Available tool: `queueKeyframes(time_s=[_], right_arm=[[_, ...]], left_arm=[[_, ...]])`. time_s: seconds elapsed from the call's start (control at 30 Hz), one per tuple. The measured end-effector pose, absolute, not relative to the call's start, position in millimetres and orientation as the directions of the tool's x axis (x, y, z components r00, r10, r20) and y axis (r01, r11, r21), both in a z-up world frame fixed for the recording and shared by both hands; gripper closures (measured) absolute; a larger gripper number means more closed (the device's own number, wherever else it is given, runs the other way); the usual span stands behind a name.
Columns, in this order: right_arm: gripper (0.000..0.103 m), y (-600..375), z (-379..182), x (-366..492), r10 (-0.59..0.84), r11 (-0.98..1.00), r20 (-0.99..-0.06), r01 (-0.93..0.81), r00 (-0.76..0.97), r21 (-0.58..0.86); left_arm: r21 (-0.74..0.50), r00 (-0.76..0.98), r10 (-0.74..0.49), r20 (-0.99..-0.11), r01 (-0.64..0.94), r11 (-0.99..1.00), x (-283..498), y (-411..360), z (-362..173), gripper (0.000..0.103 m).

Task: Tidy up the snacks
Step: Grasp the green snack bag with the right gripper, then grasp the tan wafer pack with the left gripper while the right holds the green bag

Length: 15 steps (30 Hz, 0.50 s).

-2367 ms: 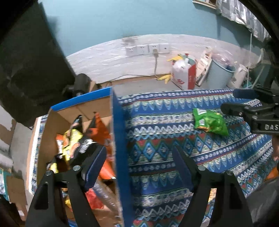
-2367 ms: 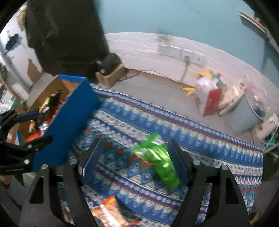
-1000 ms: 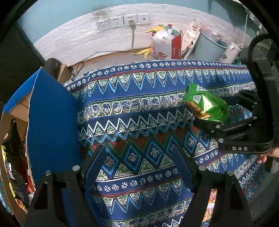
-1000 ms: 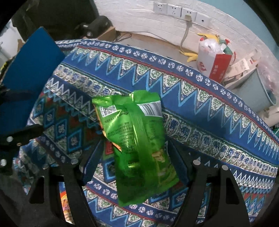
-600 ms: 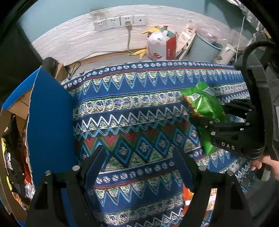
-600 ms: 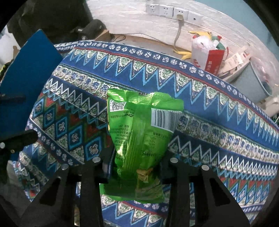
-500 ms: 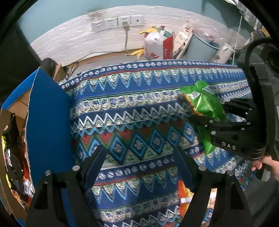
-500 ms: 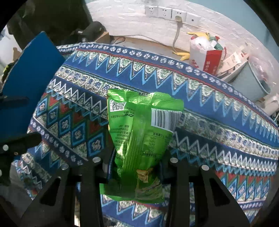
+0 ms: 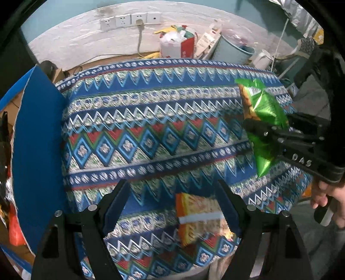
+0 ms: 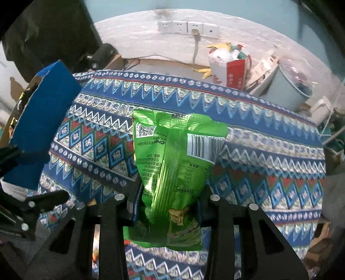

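Note:
My right gripper [image 10: 168, 193] is shut on a green snack bag [image 10: 172, 163] and holds it up off the patterned tablecloth [image 10: 269, 155]. The same bag [image 9: 262, 120] and right gripper [image 9: 271, 131] show at the right of the left wrist view. My left gripper [image 9: 172, 198] is open and empty, low over the cloth. An orange and yellow snack pack [image 9: 199, 217] lies on the cloth between its fingers, nearer the right finger. A cardboard box with a blue flap [image 9: 36, 137] stands at the left, with snack packets [image 9: 5, 137] inside.
Beyond the table's far edge are a red and white bag [image 9: 176, 46], a grey bin [image 9: 234, 51] and wall sockets [image 9: 131, 20]. The blue flap also shows in the right wrist view [image 10: 43, 120]. A hand [image 9: 327, 204] holds the right gripper.
The right gripper closed on the green bag and lifted it off the cloth. The left gripper moved away from the box, over the cloth; the orange pack is now between its fingers.

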State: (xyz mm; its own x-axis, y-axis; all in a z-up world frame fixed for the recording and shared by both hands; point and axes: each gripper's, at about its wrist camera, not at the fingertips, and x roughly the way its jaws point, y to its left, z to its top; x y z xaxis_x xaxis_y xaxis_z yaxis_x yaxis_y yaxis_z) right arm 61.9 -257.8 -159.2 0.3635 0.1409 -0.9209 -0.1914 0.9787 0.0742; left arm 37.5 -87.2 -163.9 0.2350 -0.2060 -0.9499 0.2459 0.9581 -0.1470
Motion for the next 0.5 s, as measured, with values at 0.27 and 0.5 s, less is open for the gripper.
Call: queueKeyframes(time_s=[0.27, 0.5], right_arm=[[0.067, -262.7, -135.4, 23.2, 0.132, 0.980, -0.907, -0.189, 0.400, 0.059], [0.067, -276.9, -134.0, -7.9, 0.130, 0.986, -0.911, -0.146, 0.390, 0.078]], left_arm=[[-0.169, 0.187, -0.213, -0.959, 0.227, 0.959, 14.0, -103.2, -180.0, 0.020], [-0.150, 0.151, -0.194, -0.969, 0.263, 0.953, 0.5, -127.8, -196.2, 0.020]])
